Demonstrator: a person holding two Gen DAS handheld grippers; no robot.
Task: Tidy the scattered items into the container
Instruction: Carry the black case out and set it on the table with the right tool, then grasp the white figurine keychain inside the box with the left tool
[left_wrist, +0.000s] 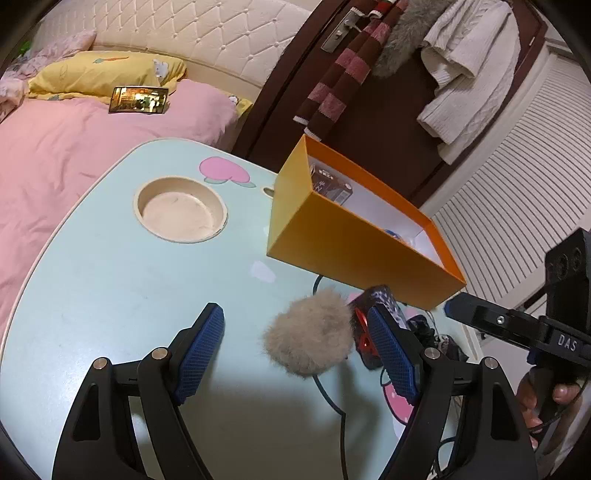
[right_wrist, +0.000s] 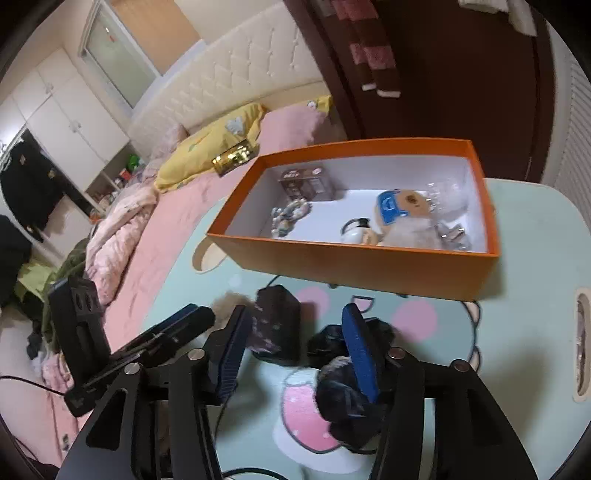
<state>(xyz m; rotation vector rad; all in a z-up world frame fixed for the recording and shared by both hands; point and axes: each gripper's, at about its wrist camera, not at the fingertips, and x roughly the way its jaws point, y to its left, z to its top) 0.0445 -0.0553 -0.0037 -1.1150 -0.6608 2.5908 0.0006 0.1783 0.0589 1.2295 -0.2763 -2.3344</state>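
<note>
An orange box (left_wrist: 354, 254) with a white inside stands on the light blue table (left_wrist: 110, 280); it also shows in the right wrist view (right_wrist: 354, 258), holding a dark carton (right_wrist: 306, 184), a bead string (right_wrist: 290, 214), a bear toy (right_wrist: 402, 206) and other small items. My left gripper (left_wrist: 295, 347) is open around a beige fur pompom (left_wrist: 308, 332). A dark patterned case (left_wrist: 380, 302) lies beside its right finger. My right gripper (right_wrist: 293, 347) is open above the dark case (right_wrist: 277, 321), with a black scrunchie (right_wrist: 347, 391) by its right finger.
A round recessed cup holder (left_wrist: 181, 210) sits in the table. A black cable (left_wrist: 332, 402) runs across the table. A pink bed (left_wrist: 74, 147) with a yellow pillow (left_wrist: 103, 74) lies to the left. A dark door with hanging clothes (left_wrist: 461, 62) stands behind the box.
</note>
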